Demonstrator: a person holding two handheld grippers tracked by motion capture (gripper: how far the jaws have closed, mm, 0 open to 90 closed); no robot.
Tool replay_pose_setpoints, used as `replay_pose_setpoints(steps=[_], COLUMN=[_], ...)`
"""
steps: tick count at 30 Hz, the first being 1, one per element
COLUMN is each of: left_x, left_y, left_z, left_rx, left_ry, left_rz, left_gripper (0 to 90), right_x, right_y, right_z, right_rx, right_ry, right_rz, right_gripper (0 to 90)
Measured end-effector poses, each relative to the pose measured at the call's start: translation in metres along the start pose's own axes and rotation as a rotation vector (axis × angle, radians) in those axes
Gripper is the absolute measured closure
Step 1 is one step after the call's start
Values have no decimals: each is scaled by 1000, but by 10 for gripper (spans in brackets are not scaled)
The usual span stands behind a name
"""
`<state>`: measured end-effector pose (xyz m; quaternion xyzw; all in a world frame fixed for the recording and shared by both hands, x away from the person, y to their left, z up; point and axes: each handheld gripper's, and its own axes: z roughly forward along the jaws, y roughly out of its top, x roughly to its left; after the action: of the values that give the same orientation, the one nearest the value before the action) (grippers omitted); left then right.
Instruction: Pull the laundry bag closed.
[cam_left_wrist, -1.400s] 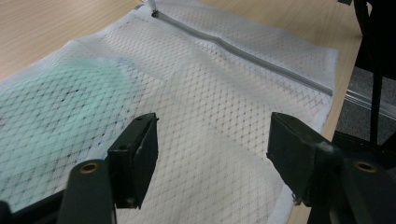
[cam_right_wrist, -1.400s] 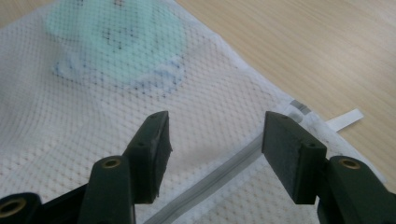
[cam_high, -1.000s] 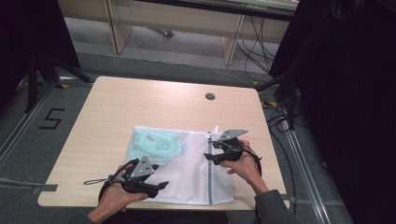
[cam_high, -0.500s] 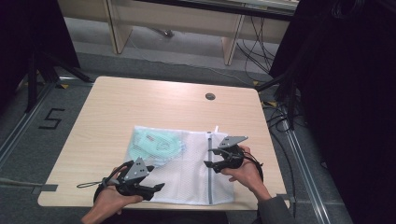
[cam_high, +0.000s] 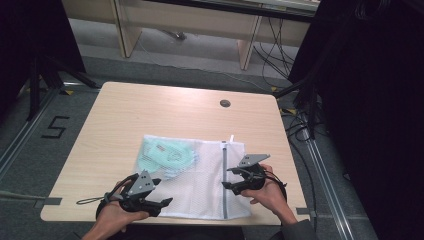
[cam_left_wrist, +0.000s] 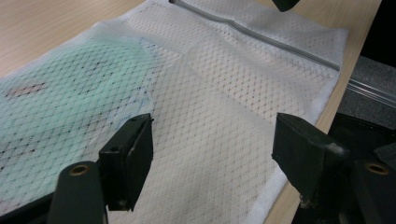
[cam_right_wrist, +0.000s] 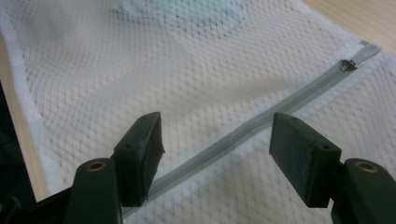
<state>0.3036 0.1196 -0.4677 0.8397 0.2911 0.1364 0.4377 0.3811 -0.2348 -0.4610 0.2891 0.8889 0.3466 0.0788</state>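
Both tongs apart over bag (cam_high: 200, 180) at desk's (cam_high: 150, 110) near edge. Right tongs (cam_right_wrist: 215, 144) straddle zip (cam_right_wrist: 261, 119); mesh may bunch, snag.

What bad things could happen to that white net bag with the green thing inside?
The mesh bag lies at the table's near edge, so a tug might slide it off. The right gripper hovers open over the zipper; closing there could pinch thin mesh too and snag it. The left gripper is open over loose mesh beside the green item, so it might lift netting alone.
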Motion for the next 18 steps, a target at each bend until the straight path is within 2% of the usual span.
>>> replay_pose_setpoints(steps=[1,2,3,4,5,6,7,8,9,11,12,13,14,15,16,17,18], left_x=[0,1,-1,0,1,2,1,1,1,1,2,-1,-1,-2,-2,-4,-4], left_y=[0,-1,-1,-1,-1,-2,-2,-2,-2,-3,-3,-4,-4,-4,-5,-5,-5], left_z=[0,-1,-1,-3,-4,-5,-5,-5,-5,-5,-6,-6,-6,-5,-6,-6,-6], left_rx=[-1,1,-14,-9,-3,6,-5,-20,-17,-18,-4,-1,0,-6,13,8,11], left_ry=[-3,-3,2,5,1,13,11,9,8,3,8,10,5,10,12,3,3], left_rz=[1,1,-14,-6,6,11,-3,2,3,-1,18,-12,-7,-13,3,1,5], left_gripper=[287,287,284,283,282,282,282,281,280,279,278,277,277,276,275,273,272], right_x=[1,3,4,5,6,7,8,8,10,11,11,15,15,14,14,15,17], right_y=[-2,-3,-5,-7,-8,-10,-12,-13,-17,-19,-20,-23,-24,-25,-26,-28,-30], right_z=[1,0,-2,-2,-5,-5,-6,-9,-7,-10,-13,-10,-13,-14,-16,-15,-15], right_rx=[-31,-20,-13,-14,14,-3,-3,22,-16,0,26,-13,7,3,28,1,9], right_ry=[-6,-13,3,0,2,-10,-10,-4,-11,-2,-4,-13,-1,-10,-14,-16,-21], right_rz=[5,11,5,9,6,11,11,4,14,19,11,36,44,22,18,33,37], right_gripper=[353,351,349,346,343,343,343,343,343,340,337,334,334,333,330,327,326])
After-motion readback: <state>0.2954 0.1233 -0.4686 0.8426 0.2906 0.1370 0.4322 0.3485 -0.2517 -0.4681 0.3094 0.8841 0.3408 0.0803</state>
